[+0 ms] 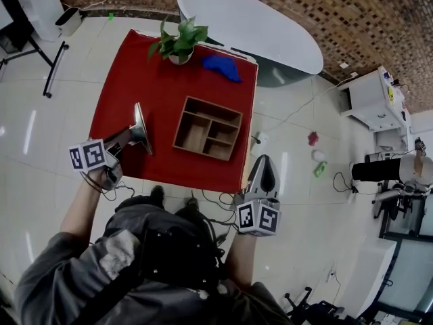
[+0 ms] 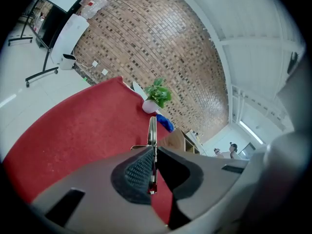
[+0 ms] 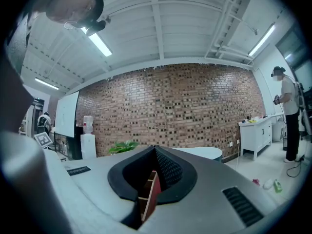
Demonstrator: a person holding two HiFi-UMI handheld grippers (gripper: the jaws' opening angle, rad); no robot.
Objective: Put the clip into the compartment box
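A thin silver metal clip (image 1: 142, 128) sticks out of my left gripper (image 1: 135, 137), which is shut on it above the left side of the red table (image 1: 169, 80). In the left gripper view the clip (image 2: 152, 128) stands on edge between the shut pads of the left gripper (image 2: 154, 152). The wooden compartment box (image 1: 203, 104) lies to the right of the clip, mid-table, and its compartments look empty. My right gripper (image 1: 264, 161) hangs at the table's front right corner, shut with nothing held. In the right gripper view, the box (image 3: 148, 199) shows through the gap under the right gripper (image 3: 155, 150).
A potted plant (image 1: 178, 42) and a blue cloth (image 1: 222, 66) sit at the table's far edge. Beyond it stands a white oval table (image 1: 250, 22). Cables lie on the floor by the table's front right corner. A person (image 3: 290, 116) stands by a white cabinet (image 1: 372, 100).
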